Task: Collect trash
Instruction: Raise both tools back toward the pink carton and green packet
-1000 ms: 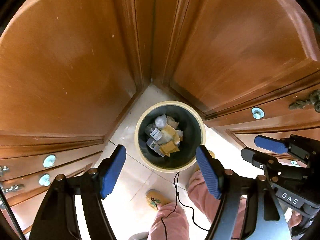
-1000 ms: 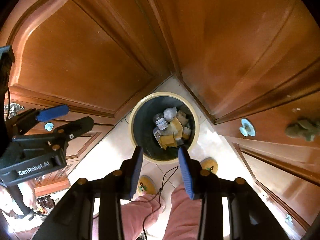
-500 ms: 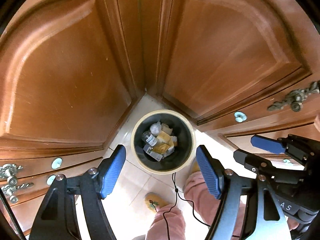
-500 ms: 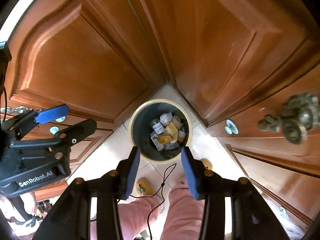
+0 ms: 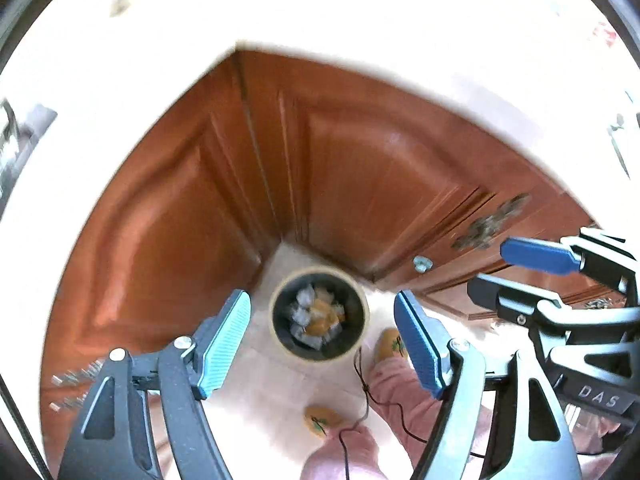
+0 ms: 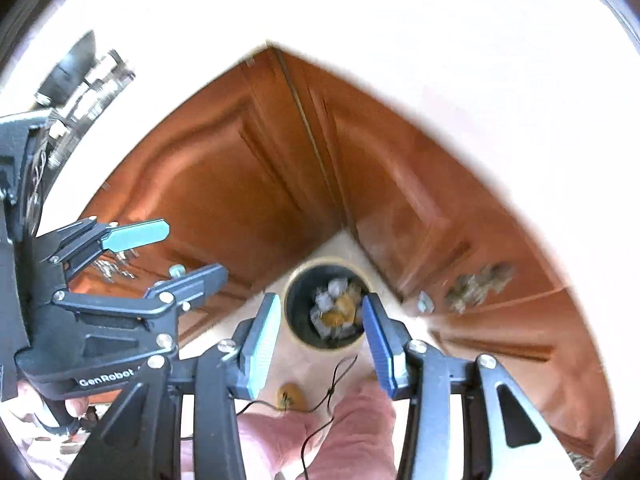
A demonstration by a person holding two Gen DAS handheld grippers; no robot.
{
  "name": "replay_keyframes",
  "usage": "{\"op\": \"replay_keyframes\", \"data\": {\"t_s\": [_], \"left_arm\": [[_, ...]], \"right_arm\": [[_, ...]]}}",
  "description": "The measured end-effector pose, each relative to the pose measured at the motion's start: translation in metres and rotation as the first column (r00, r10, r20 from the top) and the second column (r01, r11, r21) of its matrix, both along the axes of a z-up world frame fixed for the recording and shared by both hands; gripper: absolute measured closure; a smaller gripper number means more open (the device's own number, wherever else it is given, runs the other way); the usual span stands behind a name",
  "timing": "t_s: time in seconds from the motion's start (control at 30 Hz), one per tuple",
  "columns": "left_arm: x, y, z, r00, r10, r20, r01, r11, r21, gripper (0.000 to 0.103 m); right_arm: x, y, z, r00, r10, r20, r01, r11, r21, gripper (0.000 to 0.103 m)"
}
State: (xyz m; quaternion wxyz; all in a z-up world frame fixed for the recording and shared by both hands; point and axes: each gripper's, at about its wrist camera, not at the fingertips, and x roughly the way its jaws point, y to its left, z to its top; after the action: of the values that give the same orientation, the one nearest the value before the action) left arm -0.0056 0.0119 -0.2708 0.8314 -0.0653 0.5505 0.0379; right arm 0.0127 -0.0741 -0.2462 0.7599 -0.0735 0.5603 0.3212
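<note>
**Left wrist view: bin down in the cabinet corner, both grippers empty above it**

Left wrist and right wrist views both look steeply down into a corner where 2 runs of reddish-brown wooden cabinets (image 5: 192, 216) meet under a pale, glare-washed countertop (image 5: 360, 12). Ornate metal handles (image 5: 492, 222) and a small round knob (image 5: 422, 264) sit on the right-hand doors. On the pale tiled floor (image 5: 256, 400), tucked into that corner, stands the trash bin (image 5: 362, 320), dark inside with a cream rim, holding a heap of crumpled white and yellow-brown trash (image 5: 316, 316).

The left gripper (image 5: 322, 342) has its blue pads spread wide with nothing between them. The right gripper (image 6: 320, 338) is parted more narrowly, its jaws having just been opening, and it too is empty.

A person's pink-clad legs (image 6: 352, 420) and 2 yellow slippers (image 5: 320, 420) show on the floor near the bin, with a thin black cable (image 5: 368, 392) trailing past. Everything is blurred.
</note>
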Motion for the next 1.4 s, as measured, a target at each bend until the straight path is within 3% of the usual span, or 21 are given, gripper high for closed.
{"op": "replay_keyframes", "data": {"t_s": [0.23,0.5,0.67,0.93,1.17,1.3,1.4], "left_arm": [[0.007,-0.003,0.100,0.981,-0.107,0.161,0.088,0.989,0.122,0.021],[0.014,0.003,0.191,0.928,-0.235,0.290,0.187,0.965,0.183,0.012],[0.020,-0.006,0.232,0.884,-0.331,0.329,0.244,0.929,0.279,0.011],[0.054,-0.024,0.291,0.837,-0.426,0.343,0.324,0.892,0.315,0.005],[0.124,-0.051,0.318,0.822,-0.468,0.324,0.331,0.857,0.396,0.005],[0.191,-0.069,0.315,0.832,-0.485,0.269,0.329,0.823,0.463,0.005],[0.249,-0.078,0.303,0.852,-0.477,0.218,0.333,0.813,0.478,0.005]], "right_arm": [[0.005,-0.015,0.093,0.986,-0.052,0.161,0.040,0.996,0.074,0.060],[0.000,-0.038,0.167,0.965,-0.162,0.207,0.134,0.980,0.144,0.060],[0.000,-0.058,0.205,0.947,-0.232,0.222,0.207,0.970,0.129,0.060],[0.036,-0.117,0.265,0.902,-0.360,0.239,0.331,0.931,0.154,0.060],[0.111,-0.154,0.302,0.890,-0.391,0.236,0.360,0.918,0.166,0.060],[0.167,-0.167,0.307,0.885,-0.408,0.223,0.368,0.908,0.199,0.060],[0.223,-0.178,0.302,0.883,-0.421,0.206,0.375,0.898,0.229,0.060]]}}
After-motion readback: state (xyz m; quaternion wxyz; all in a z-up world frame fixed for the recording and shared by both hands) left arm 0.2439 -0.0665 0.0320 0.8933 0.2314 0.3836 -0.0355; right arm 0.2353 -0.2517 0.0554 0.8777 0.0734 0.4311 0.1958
